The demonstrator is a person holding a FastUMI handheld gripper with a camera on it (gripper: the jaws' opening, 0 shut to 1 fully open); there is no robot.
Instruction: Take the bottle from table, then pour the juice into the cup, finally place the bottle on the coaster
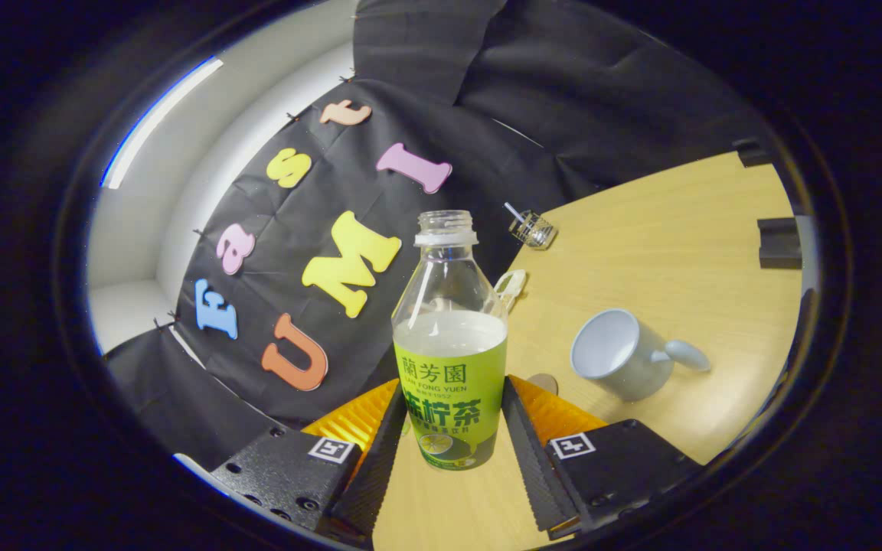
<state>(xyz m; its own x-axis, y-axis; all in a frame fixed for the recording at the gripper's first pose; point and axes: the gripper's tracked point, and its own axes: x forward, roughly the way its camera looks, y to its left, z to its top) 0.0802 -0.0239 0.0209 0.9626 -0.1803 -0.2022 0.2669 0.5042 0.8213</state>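
A clear, uncapped bottle (pixel 449 306) with a green label stands between my fingers, and my gripper (pixel 452 413) is shut on its labelled lower half. Pale juice fills it to just above the label. Whether its base touches the wooden table (pixel 663 252) I cannot tell. A pale blue cup (pixel 628 356) with a handle sits on the table beyond my right finger, its mouth empty. A small brown round coaster (pixel 542 381) peeks out just past that finger, between bottle and cup, mostly hidden.
Far across the table stands a small clear glass with a straw (pixel 533 228). A white looped object (pixel 511 287) lies behind the bottle. Two black blocks (pixel 780 241) sit at the table's far edge. The black cloth wall rises to the left of the bottle.
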